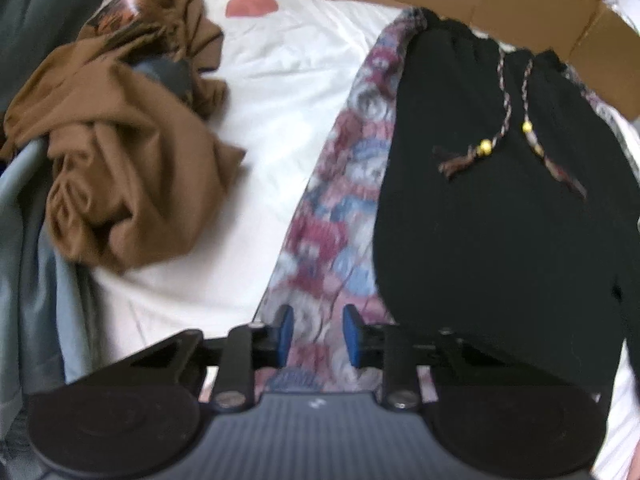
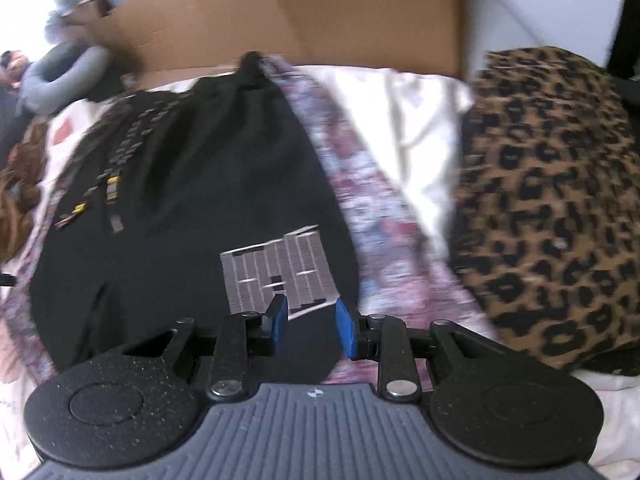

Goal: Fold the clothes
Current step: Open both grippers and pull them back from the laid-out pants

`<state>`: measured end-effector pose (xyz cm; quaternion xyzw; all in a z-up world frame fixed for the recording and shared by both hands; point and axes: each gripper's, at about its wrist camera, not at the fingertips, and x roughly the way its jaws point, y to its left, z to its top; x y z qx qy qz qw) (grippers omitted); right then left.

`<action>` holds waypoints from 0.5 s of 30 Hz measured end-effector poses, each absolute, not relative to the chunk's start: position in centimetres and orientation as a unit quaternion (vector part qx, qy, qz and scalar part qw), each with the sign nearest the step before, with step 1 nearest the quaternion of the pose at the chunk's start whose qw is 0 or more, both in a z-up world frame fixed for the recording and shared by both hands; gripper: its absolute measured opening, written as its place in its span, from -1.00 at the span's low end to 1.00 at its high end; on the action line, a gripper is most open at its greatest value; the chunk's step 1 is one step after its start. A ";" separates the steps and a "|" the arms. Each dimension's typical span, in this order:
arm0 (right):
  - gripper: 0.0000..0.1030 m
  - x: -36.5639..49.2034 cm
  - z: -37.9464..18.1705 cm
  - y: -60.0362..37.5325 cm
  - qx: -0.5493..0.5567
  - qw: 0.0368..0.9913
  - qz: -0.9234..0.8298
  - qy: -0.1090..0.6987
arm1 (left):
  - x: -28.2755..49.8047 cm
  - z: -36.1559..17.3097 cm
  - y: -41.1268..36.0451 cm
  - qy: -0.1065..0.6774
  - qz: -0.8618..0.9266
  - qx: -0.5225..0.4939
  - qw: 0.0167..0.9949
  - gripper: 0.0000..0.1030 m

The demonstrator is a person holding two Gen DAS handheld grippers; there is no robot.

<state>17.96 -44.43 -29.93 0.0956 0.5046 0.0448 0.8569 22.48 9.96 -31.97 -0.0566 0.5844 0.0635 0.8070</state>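
Black drawstring pants (image 1: 492, 184) with patterned side panels (image 1: 340, 184) lie spread flat on the white bed sheet (image 1: 280, 80). Their braided cords with gold beads (image 1: 486, 146) rest on the front. My left gripper (image 1: 318, 334) is open and empty, hovering over the pants' patterned left edge. In the right wrist view the same pants (image 2: 192, 200) show a grey patch (image 2: 280, 272) and the patterned right edge (image 2: 376, 232). My right gripper (image 2: 310, 326) is open and empty over that patch, near the right edge.
A crumpled brown garment (image 1: 124, 152) lies on the left of the bed. A leopard-print garment (image 2: 548, 208) lies on the right. A cardboard sheet (image 2: 300, 12) stands along the far side. A grey neck pillow (image 2: 60, 72) sits at far left.
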 end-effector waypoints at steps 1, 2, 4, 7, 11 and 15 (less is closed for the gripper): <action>-0.35 17.9 -30.0 -43.6 0.094 0.857 0.053 0.504 | 21.8 -32.3 10.1 0.585 0.066 -0.060 0.806 -0.46; -0.35 17.9 -30.1 -42.8 0.091 0.857 0.061 0.504 | 21.2 -32.5 10.2 0.585 0.068 -0.063 0.806 -0.46; -0.35 17.8 -30.2 -41.2 0.087 0.856 0.078 0.503 | 20.0 -33.0 10.5 0.584 0.073 -0.069 0.805 -0.46; -0.35 17.4 -30.9 -38.9 0.080 0.851 0.102 0.509 | 18.5 -33.7 10.9 0.580 0.079 -0.075 0.807 -0.46; -0.36 16.6 -31.7 -36.6 0.098 0.836 0.132 0.524 | 16.6 -34.2 11.3 0.568 0.085 -0.091 0.814 -0.46; -0.37 15.0 -32.3 -34.5 0.099 0.824 0.162 0.533 | 15.3 -34.3 11.4 0.554 0.089 -0.113 0.820 -0.47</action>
